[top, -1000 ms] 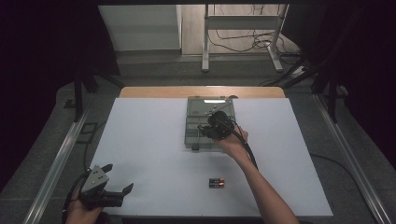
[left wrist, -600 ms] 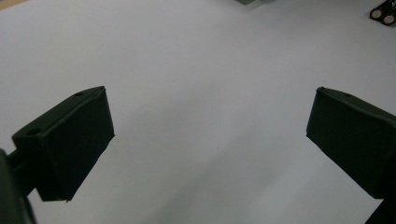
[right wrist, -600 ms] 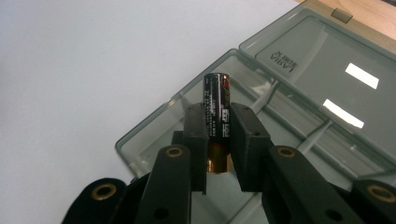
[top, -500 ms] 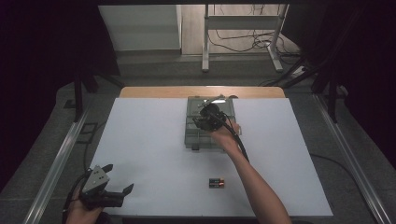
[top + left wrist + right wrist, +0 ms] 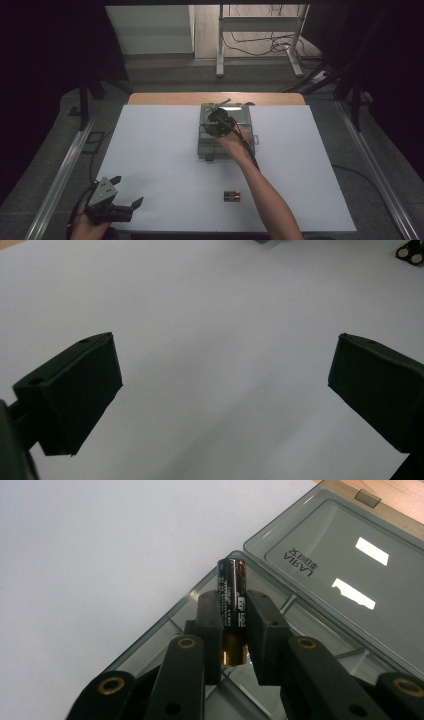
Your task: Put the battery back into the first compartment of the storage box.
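Placing the battery well means bringing the right gripper (image 5: 234,625) straight down over one compartment of the translucent grey plastic organiser box (image 5: 330,645) and letting go only once the cell sits low between the dividers — dropped from here, it would probably bounce or roll into the wrong slot. Its jaws are clamped narrow on a black cylindrical battery with a copper-coloured band at its lower end (image 5: 233,607), held upright between the pads with its top rising above them and the box's compartments directly below. Just beyond the jaws lies the box's open lid (image 5: 345,560), flat on the table, with printed lettering and two bright reflections on it. In the high view the right gripper (image 5: 220,122) hangs over the far half of the box (image 5: 207,148), and two more batteries (image 5: 231,196) lie side by side on the white table surface (image 5: 160,150), nearer the person — presumably next. The left gripper (image 5: 121,201) rests well apart at the near edge, jaws spread wide and holding nothing.
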Demonstrator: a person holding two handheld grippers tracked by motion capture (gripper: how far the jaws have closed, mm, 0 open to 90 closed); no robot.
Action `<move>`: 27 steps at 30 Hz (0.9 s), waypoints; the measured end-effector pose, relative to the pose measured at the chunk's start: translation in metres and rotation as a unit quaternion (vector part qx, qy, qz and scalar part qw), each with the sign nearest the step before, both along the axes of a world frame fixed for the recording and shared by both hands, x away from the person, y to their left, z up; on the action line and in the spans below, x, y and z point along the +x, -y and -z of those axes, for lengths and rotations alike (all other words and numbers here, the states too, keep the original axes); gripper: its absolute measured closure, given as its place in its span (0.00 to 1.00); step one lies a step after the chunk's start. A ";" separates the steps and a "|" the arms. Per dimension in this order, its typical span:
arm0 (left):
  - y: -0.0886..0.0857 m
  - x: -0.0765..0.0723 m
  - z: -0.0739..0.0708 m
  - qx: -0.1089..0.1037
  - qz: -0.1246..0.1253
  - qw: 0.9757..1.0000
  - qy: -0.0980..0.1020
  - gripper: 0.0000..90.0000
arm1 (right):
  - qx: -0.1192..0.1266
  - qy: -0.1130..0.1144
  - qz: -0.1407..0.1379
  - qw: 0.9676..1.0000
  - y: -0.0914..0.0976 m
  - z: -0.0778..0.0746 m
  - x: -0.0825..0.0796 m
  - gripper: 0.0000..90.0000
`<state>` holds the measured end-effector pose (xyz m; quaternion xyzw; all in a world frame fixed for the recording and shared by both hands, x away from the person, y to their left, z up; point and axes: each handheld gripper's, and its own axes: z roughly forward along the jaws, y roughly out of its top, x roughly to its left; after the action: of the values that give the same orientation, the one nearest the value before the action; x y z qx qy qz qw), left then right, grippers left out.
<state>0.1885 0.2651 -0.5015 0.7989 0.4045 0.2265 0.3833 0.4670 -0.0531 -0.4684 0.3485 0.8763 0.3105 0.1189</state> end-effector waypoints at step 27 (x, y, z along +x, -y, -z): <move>0.003 0.000 0.000 0.009 0.001 1.000 0.002 0.02 | 0.024 -0.016 -0.081 0.996 0.026 -0.020 -0.045 0.03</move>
<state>0.1883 0.2626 -0.5018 0.8022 0.4009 0.2317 0.3769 0.4221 -0.0795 -0.4480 0.2844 0.8956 0.3347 0.0711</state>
